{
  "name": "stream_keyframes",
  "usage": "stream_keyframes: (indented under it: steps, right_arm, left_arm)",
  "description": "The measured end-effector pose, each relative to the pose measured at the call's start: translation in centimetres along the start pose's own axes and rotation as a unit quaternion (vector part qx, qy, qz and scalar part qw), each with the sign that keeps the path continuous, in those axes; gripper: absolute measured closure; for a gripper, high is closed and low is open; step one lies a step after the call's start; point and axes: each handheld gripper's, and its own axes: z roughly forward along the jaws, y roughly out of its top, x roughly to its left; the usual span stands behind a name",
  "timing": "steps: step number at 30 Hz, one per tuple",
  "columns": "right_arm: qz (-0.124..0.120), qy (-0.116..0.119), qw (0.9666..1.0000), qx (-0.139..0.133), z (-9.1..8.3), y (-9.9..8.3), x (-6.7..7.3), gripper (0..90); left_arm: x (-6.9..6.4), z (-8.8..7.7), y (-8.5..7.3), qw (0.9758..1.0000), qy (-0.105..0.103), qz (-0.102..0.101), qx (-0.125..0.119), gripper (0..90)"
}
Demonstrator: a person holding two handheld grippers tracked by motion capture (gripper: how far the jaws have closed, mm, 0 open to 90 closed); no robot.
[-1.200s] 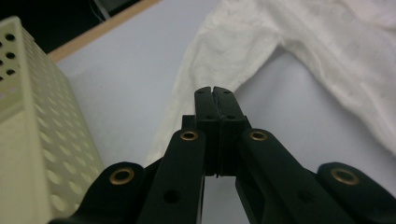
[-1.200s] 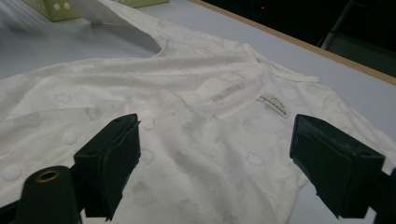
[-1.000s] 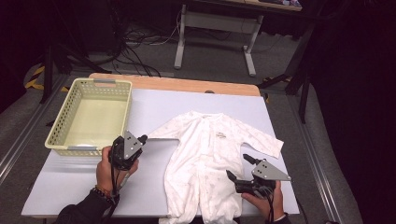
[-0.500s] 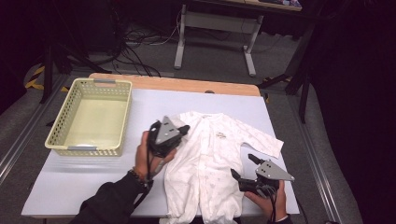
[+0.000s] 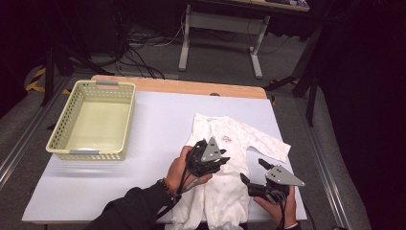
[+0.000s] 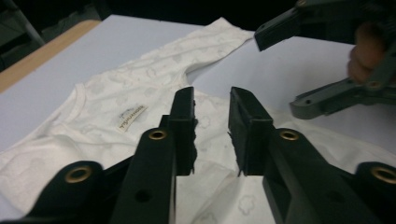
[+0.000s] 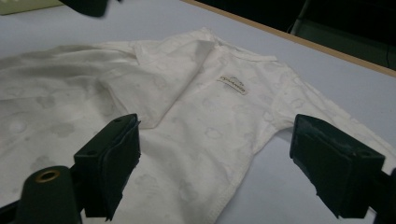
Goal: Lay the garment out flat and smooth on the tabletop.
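From the high view, you are working on a white baby sleepsuit lying flat on the table, its collar pointing away from you and one sleeve folded in over the chest. Your left gripper is hovering over that folded sleeve; its fingers have just been opening and are standing a little apart, with nothing pinched between them. Your right gripper is waiting just beside the garment's other edge, fingers spread wide. A pale yellow basket is sitting well apart from the left fingers, on their far side from the garment, and nothing is standing between it and the cloth.

In the left gripper view, the left fingers are hanging just above the chest fabric, the neck label lying beside them and the outstretched sleeve beyond their tips. The cloth looks thin, light and limp, so you are likely going to find it sagging and unfolding when lifted; pinching a seam or the folded edge should hold better than a single flat layer.

In the right gripper view, the right fingers are straddling the garment's side seam, wide open and empty. The folded-in sleeve is lying ahead of the finger at the picture's left.
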Motion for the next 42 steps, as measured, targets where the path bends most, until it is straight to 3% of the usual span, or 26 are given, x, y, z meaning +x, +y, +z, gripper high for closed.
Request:
stream_keyframes:
  steps: [1, 2, 3, 6, 8, 11, 15, 16, 18, 20, 24, 28, 31, 32, 35, 38, 42]
  right_arm:
    - [-0.001, 0.002, 1.0000, -0.001, 0.0, 0.1, 0.1, 18.4]
    - [-0.003, 0.002, 1.0000, 0.000, -0.1, 0.1, 0.2, 19.0]
    - [-0.008, 0.005, 1.0000, -0.001, -0.1, 0.3, 0.3, 20.5]
    - [-0.014, 0.015, 0.9998, -0.001, 0.0, 0.8, 0.6, 24.8]
    - [-0.030, 0.026, 0.9992, -0.007, 0.1, 1.6, 1.1, 28.4]
    - [-0.048, 0.049, 0.9976, -0.010, 0.7, 2.9, 2.2, 36.9]
    - [-0.077, 0.073, 0.9944, 0.002, 2.1, 4.2, 3.4, 48.6]
    - [-0.088, 0.085, 0.9925, 0.008, 2.8, 4.6, 3.8, 57.7]
    - [-0.099, 0.098, 0.9901, 0.015, 4.1, 5.3, 4.2, 61.8]
    - [-0.099, 0.113, 0.9883, 0.027, 5.9, 5.6, 4.4, 67.9]
    - [-0.113, 0.119, 0.9834, 0.077, 9.4, 5.7, 5.0, 64.3]
    - [-0.130, 0.126, 0.9781, 0.104, 10.8, 5.6, 6.1, 49.7]
    - [-0.147, 0.116, 0.9741, 0.126, 11.6, 5.1, 6.7, 50.7]
    - [-0.155, 0.112, 0.9727, 0.132, 11.9, 4.8, 6.8, 55.8]
    - [-0.158, 0.095, 0.9749, 0.126, 11.8, 4.6, 6.7, 70.8]
    - [-0.146, 0.078, 0.9804, 0.106, 11.1, 4.8, 6.3, 83.9]
    - [-0.124, 0.053, 0.9872, 0.085, 9.9, 5.0, 5.5, 87.7]
  left_arm:
    - [0.1, -0.9, -0.2, 1.0000, 0.002, 0.001, -0.003, 61.2]
    - [0.3, -3.0, -0.8, 0.9999, 0.005, 0.004, -0.011, 58.7]
    - [0.4, -3.7, -1.1, 0.9999, 0.007, 0.003, -0.014, 55.9]
    - [0.8, -7.9, -3.7, 0.9993, 0.032, 0.001, -0.017, 43.9]
    - [1.0, -9.7, -5.6, 0.9986, 0.051, -0.003, -0.011, 37.7]
    - [1.1, -12.2, -9.4, 0.9968, 0.074, -0.030, 0.001, 26.9]
    - [0.9, -14.1, -13.8, 0.9913, 0.111, -0.067, 0.020, 20.7]
    - [1.0, -14.5, -14.6, 0.9897, 0.112, -0.087, 0.022, 19.7]
    - [1.2, -14.7, -14.9, 0.9884, 0.114, -0.098, 0.020, 18.4]
    - [1.3, -14.8, -14.6, 0.9884, 0.117, -0.096, 0.007, 16.8]
    - [1.3, -14.5, -14.6, 0.9895, 0.119, -0.081, 0.012, 13.9]
    - [1.4, -14.4, -14.8, 0.9898, 0.114, -0.084, 0.014, 13.0]
    - [1.3, -14.3, -14.9, 0.9898, 0.116, -0.079, 0.020, 13.1]
    - [1.2, -14.2, -14.8, 0.9898, 0.117, -0.078, 0.023, 13.1]
    - [1.2, -14.2, -14.8, 0.9896, 0.118, -0.078, 0.024, 13.5]
    - [1.3, -14.0, -14.9, 0.9895, 0.118, -0.078, 0.027, 13.6]
    - [1.2, -14.0, -14.8, 0.9894, 0.120, -0.075, 0.031, 14.2]
